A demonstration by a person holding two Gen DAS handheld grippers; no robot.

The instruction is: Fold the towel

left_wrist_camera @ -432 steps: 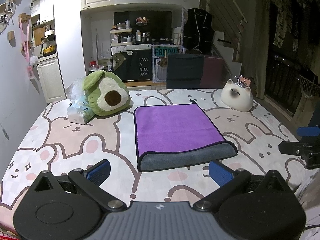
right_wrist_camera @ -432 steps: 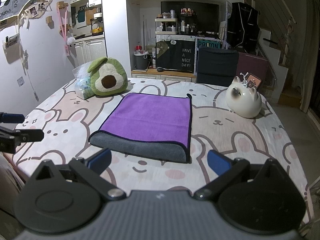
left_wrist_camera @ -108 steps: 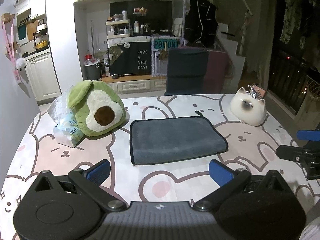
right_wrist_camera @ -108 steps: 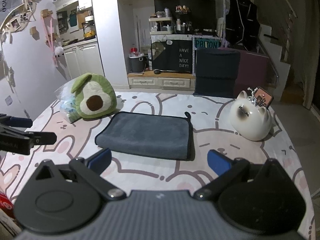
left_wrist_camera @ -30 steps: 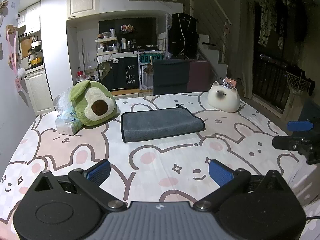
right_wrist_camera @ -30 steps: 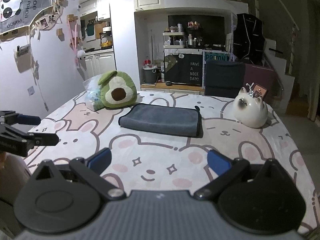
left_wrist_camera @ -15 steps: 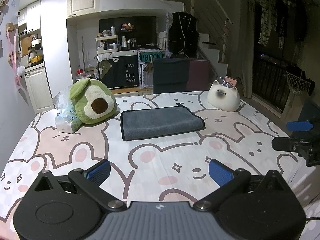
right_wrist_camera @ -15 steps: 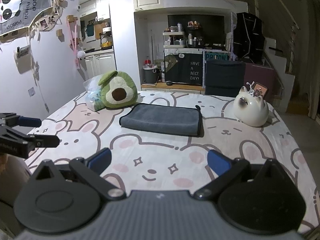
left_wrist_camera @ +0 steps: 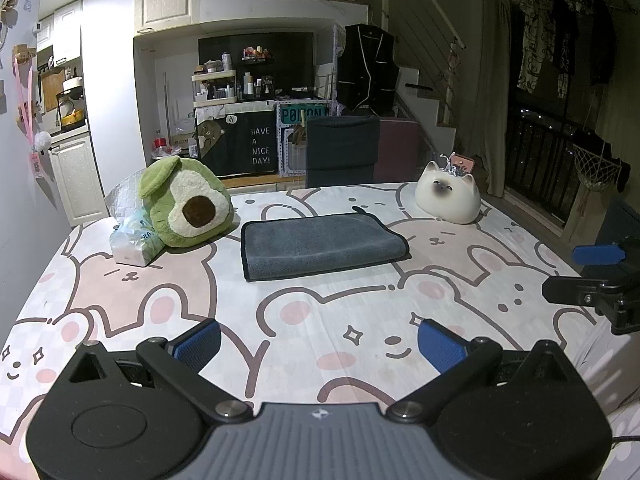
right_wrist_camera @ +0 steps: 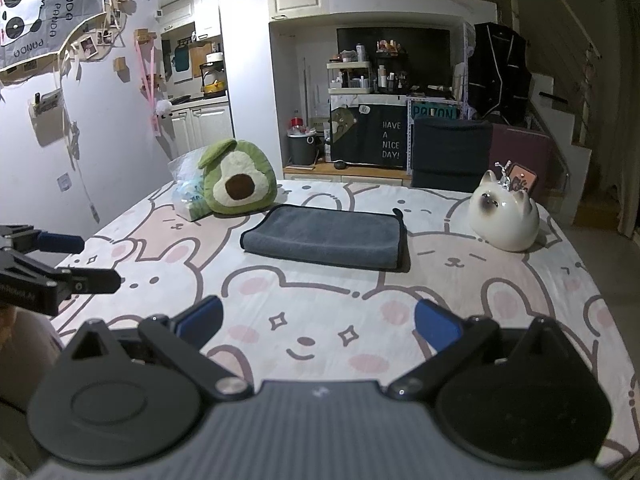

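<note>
- The towel [left_wrist_camera: 320, 246] lies folded into a grey rectangle mid-surface [left_wrist_camera: 328, 320], between the avocado plush [left_wrist_camera: 186, 208] and the cat figurine [left_wrist_camera: 448, 198].
- My left gripper [left_wrist_camera: 318, 344] and right gripper [right_wrist_camera: 318, 322] both hover near the front edge, jaws wide apart, holding nothing.
- I judge the fold done; if another is wanted, I'd pinch both corners of one short edge and carry them level.

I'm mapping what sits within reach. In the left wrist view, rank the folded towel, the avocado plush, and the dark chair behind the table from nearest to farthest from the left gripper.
From the left gripper:
1. Folded grey towel, centre of the table, straight ahead.
2. Avocado plush, farther back on the left.
3. Dark chair, beyond the table's far edge.
</note>
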